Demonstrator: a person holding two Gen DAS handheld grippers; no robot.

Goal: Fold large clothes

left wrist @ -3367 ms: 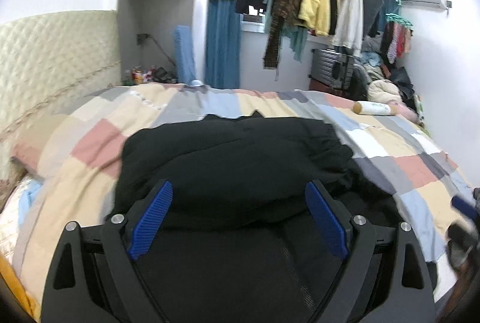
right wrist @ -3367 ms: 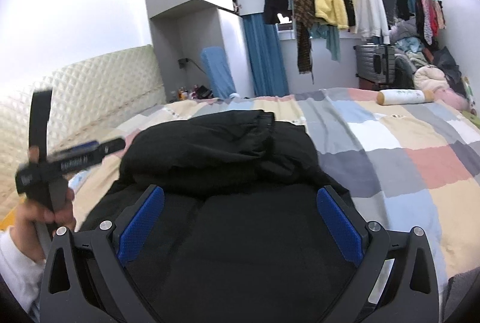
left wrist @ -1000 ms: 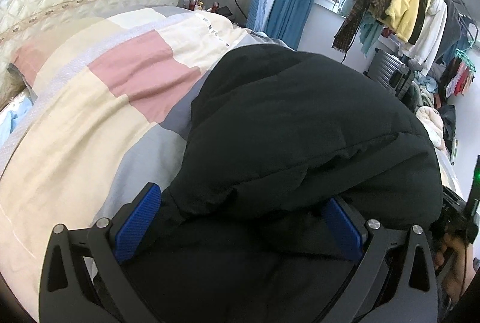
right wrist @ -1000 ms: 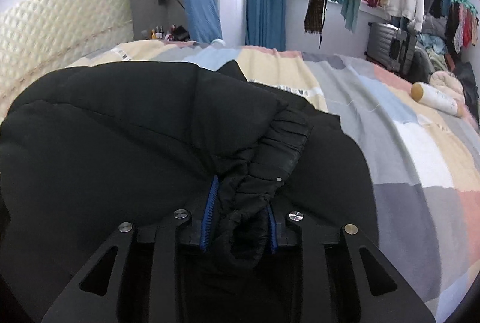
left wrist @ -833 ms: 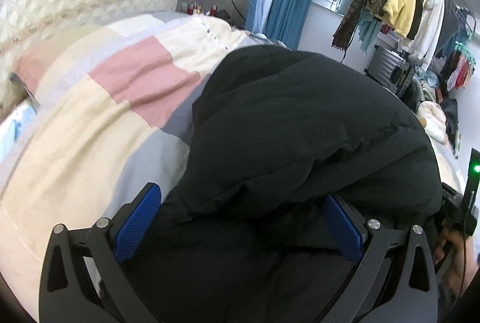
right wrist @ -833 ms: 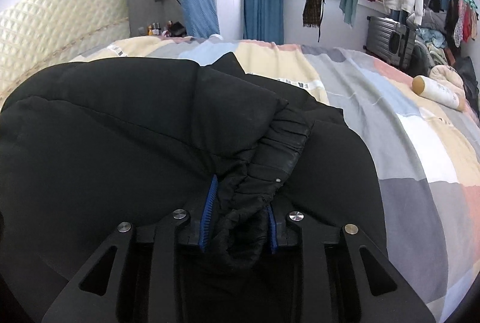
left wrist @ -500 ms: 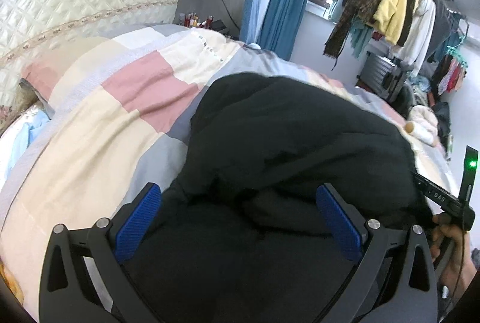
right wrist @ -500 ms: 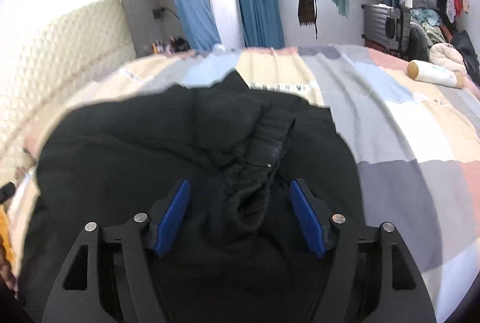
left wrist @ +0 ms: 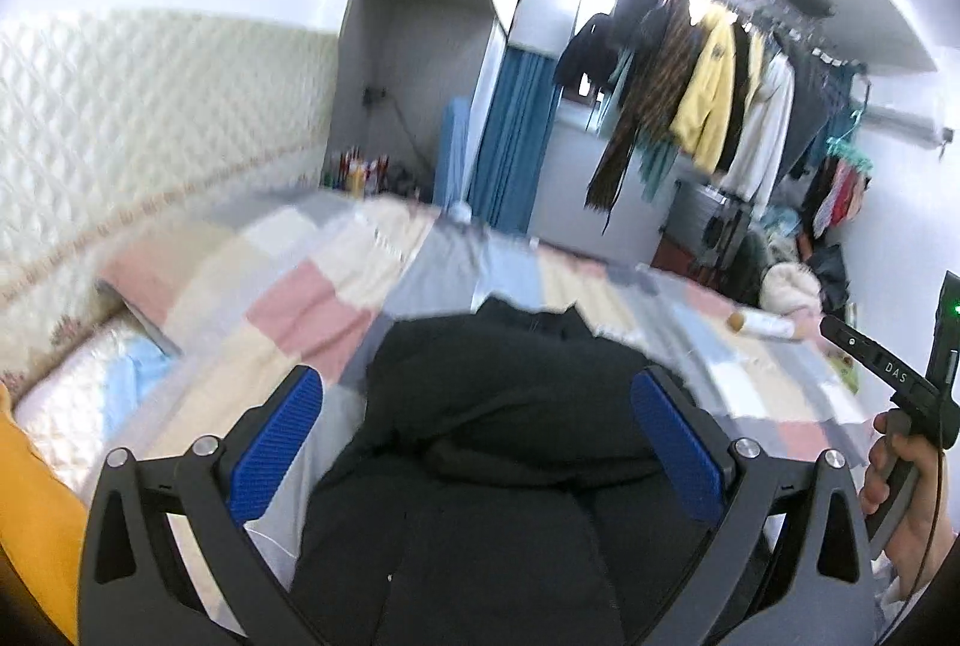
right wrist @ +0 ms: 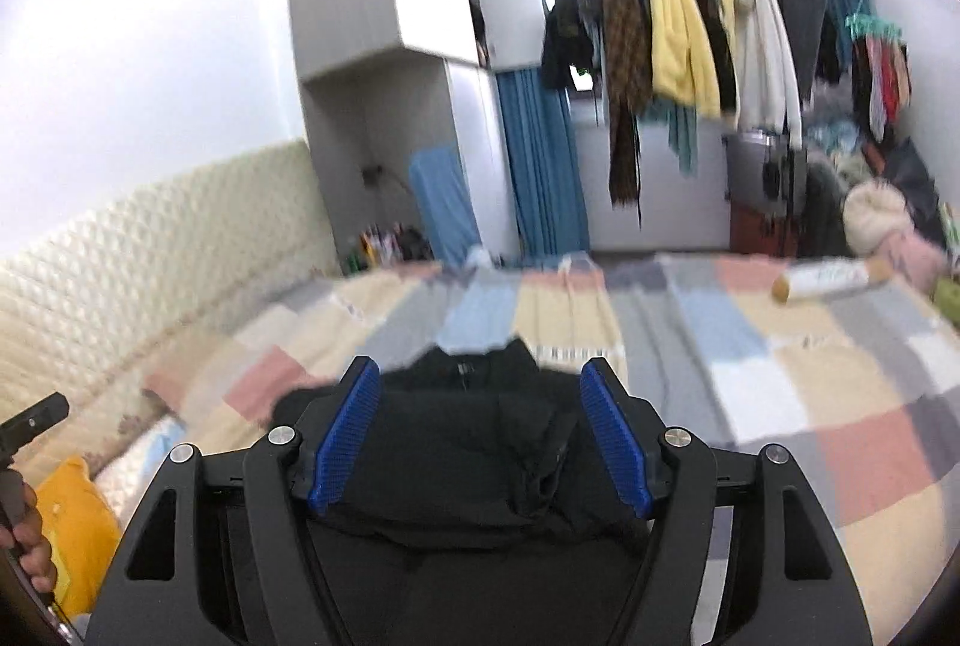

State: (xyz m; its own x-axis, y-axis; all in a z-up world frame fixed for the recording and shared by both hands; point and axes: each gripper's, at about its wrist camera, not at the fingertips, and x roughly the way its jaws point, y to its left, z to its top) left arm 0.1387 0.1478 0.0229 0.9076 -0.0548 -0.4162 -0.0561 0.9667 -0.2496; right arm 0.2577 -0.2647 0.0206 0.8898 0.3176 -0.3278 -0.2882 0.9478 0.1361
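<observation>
A black padded jacket (left wrist: 498, 430) lies folded in a bundle on the patchwork quilt (left wrist: 312, 298). It also shows in the right wrist view (right wrist: 474, 454). My left gripper (left wrist: 477, 436) is open and empty, raised above the jacket's near side. My right gripper (right wrist: 480, 436) is open and empty, raised above the jacket, with a sleeve cuff (right wrist: 546, 460) lying loose below its jaws. The right gripper's handle and hand (left wrist: 900, 442) show at the right edge of the left wrist view.
A padded headboard (left wrist: 120, 118) runs along the left. A rail of hanging clothes (right wrist: 690, 22) and a suitcase (left wrist: 714, 238) stand beyond the bed. A white cylinder (right wrist: 828, 277) lies at the quilt's far right. A yellow pillow (right wrist: 78, 520) lies at the left.
My right gripper has opened, let go of the sleeve cuff and lifted away. Both grippers have risen and tilted up from the jacket, so more of the room shows.
</observation>
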